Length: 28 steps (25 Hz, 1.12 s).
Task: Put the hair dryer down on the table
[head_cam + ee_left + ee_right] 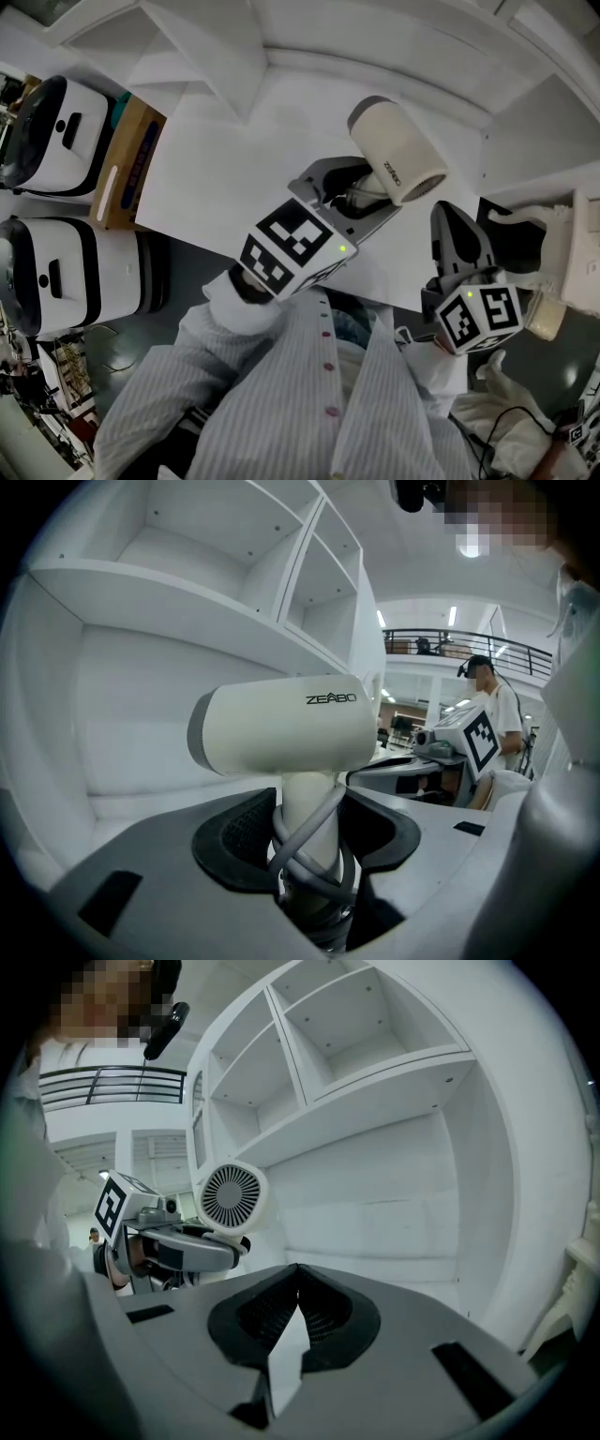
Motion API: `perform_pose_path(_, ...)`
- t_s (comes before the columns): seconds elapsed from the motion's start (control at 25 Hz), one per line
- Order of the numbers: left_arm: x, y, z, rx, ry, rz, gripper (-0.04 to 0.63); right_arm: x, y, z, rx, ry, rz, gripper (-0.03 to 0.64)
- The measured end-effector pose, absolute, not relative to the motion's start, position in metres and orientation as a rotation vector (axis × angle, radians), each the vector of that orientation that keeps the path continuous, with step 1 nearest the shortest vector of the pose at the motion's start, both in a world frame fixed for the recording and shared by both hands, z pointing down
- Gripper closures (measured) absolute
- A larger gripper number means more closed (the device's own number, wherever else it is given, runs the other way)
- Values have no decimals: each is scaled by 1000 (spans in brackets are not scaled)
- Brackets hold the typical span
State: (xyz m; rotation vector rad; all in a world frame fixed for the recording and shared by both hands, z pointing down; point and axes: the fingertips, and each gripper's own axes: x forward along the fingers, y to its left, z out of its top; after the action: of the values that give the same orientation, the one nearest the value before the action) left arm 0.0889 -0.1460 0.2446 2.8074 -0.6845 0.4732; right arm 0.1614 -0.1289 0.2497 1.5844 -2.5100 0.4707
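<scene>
Gripping the hair dryer (281, 728) by its cord-wrapped handle, the left gripper (361, 192) holds it above the white table (206, 178); only the right gripper view shows its fan grille (230, 1196) and the right gripper (298, 1274) clenched empty at the table's edge

You are working in bright, even light from ceiling strips (452, 616), so the white table (216, 159) and shelves (375, 1054) nearly wash out and shadows fall soft. All three pictures bow heavily at the edges, and the gripper views darken to black corners. There your grey fingers (234, 841) sit close and slightly blurred, while the room behind is sharper.
</scene>
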Motion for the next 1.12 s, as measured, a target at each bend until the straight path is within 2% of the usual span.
perform_pose_path(1.12, 106, -143, 414, 2640, -457, 1044, 385, 170, -111, 328, 1590, -2366, 713, 604)
